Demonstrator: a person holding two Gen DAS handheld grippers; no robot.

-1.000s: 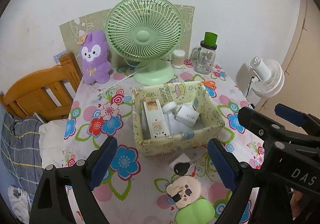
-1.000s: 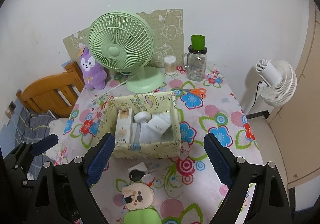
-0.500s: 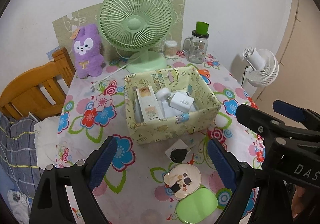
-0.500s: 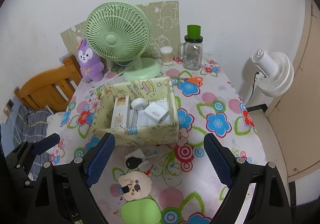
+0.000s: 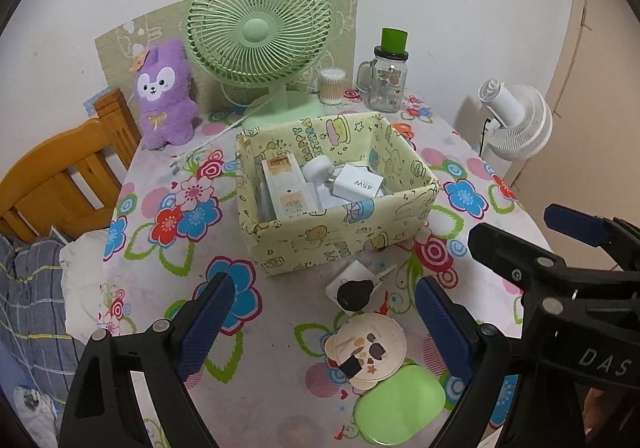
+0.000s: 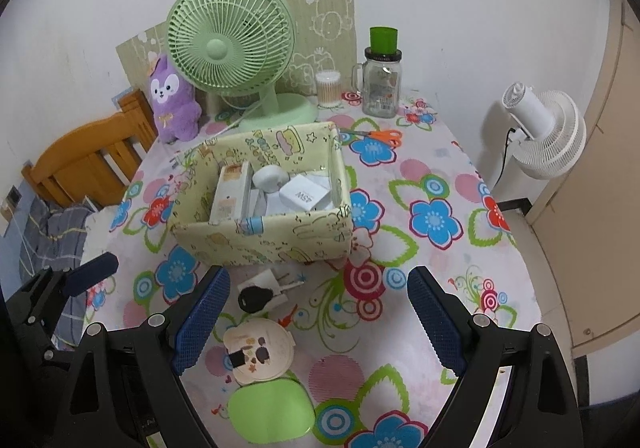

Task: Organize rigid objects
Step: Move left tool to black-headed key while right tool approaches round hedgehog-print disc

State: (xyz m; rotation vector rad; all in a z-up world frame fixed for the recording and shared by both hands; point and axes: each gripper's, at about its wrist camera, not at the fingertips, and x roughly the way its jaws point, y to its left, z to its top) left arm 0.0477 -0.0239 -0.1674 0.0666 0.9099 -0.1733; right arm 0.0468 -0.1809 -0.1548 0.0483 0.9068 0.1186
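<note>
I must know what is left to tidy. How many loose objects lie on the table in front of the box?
4: a black key on a white adapter just before the box, then a round cream case, then a green case nearest. Anything smaller may be hidden.

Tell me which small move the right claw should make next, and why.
Probably lower the right claw toward the black key and close on it. Both claws are open and empty, the box already holds other items, and the key lies loose on the tablecloth just in front of the box.
</note>
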